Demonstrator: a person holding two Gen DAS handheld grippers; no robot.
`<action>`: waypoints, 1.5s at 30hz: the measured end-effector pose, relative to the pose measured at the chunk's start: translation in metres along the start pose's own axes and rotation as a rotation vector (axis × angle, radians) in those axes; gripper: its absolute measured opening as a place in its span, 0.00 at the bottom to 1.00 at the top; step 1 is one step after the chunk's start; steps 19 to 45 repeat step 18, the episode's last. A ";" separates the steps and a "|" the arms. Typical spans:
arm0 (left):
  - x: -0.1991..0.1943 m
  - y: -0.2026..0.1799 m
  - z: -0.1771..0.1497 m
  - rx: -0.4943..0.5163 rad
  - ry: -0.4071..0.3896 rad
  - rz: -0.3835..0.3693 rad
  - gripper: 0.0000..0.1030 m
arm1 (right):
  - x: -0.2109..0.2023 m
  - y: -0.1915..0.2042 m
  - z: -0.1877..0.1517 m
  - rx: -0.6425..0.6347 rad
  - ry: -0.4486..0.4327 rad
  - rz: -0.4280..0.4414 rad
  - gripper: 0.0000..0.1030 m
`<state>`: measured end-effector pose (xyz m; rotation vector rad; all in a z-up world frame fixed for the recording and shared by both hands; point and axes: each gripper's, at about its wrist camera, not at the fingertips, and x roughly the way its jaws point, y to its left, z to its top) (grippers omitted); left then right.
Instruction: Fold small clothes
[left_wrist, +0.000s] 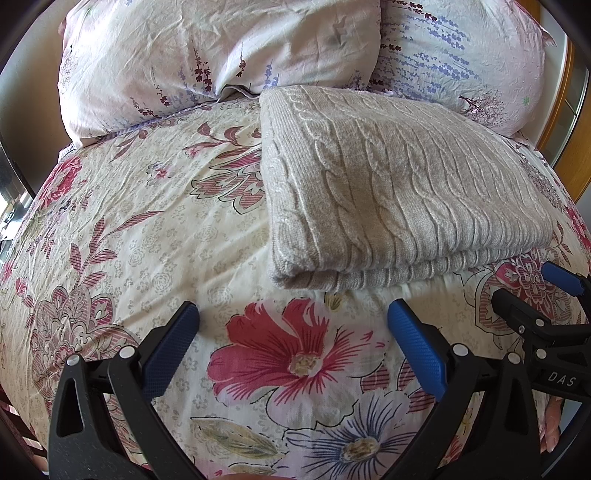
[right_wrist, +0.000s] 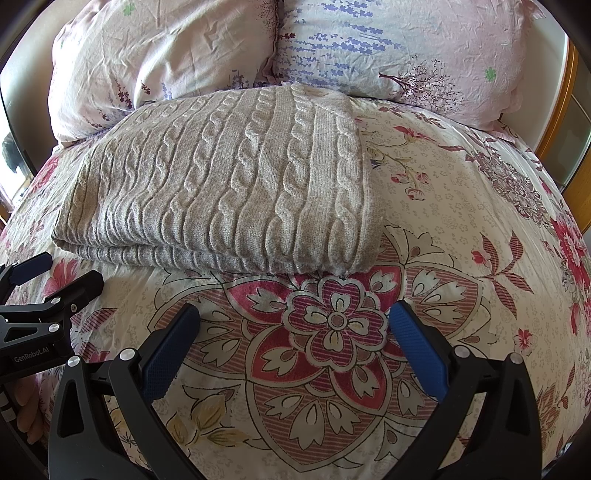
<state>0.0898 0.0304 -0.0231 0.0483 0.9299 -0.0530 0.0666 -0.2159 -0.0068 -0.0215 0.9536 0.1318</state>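
Observation:
A grey cable-knit sweater (left_wrist: 399, 192) lies folded into a thick rectangle on the floral bedspread (left_wrist: 147, 236), its folded edge facing me. My left gripper (left_wrist: 293, 319) hovers open just short of that edge, nothing between its blue pads. In the right wrist view the same sweater (right_wrist: 229, 181) sits ahead and to the left, and my right gripper (right_wrist: 293, 319) stands open over a red flower print, a short way in front of the sweater's near right corner. Each gripper shows at the edge of the other's view.
Two floral pillows (left_wrist: 221, 55) (right_wrist: 406, 55) lean at the head of the bed behind the sweater. A wooden bed frame (right_wrist: 565, 122) runs along the right side. Bare bedspread (right_wrist: 461, 221) spreads to the sweater's right and left.

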 end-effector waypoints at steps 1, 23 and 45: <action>0.000 0.000 0.000 0.000 0.001 0.000 0.98 | 0.000 0.000 0.000 0.000 0.000 0.000 0.99; 0.000 -0.001 0.000 0.003 0.007 -0.002 0.98 | 0.000 0.000 0.000 0.000 0.000 0.000 0.99; 0.000 -0.001 0.000 0.003 0.007 -0.002 0.98 | 0.000 0.000 0.000 0.000 0.000 0.000 0.99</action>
